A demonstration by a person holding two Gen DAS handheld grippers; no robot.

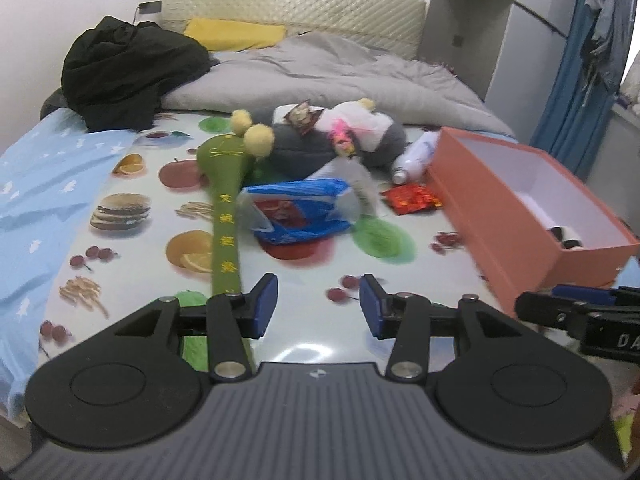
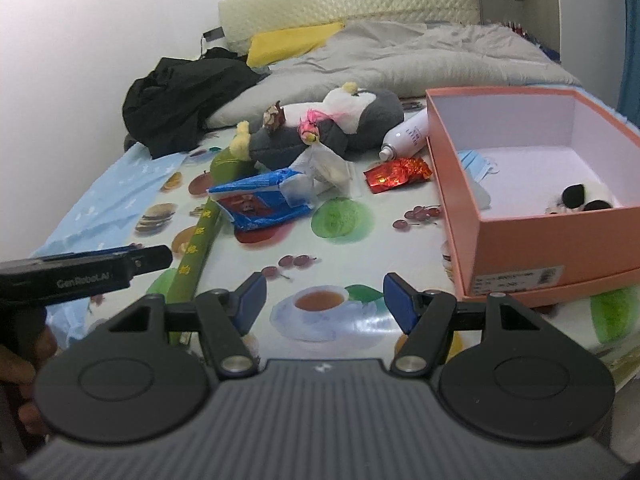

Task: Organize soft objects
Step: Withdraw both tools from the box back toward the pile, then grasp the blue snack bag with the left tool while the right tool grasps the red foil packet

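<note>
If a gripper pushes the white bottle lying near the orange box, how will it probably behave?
The white bottle lies on its side, so it will probably roll if pushed across its length. The printed cover looks glossy, so it may slide too. It rests near the orange box, which could stop it.

Soft, even indoor light fills both views, with only faint shadows. A pale glare patch sits on the glossy fruit-print sheet [image 1: 308, 350] just ahead of the left tongs [image 1: 319, 306]. Fisheye bending curves the edges and darkens the corners. The plush pile [image 1: 340, 136] farther ahead is slightly blurred.
</note>
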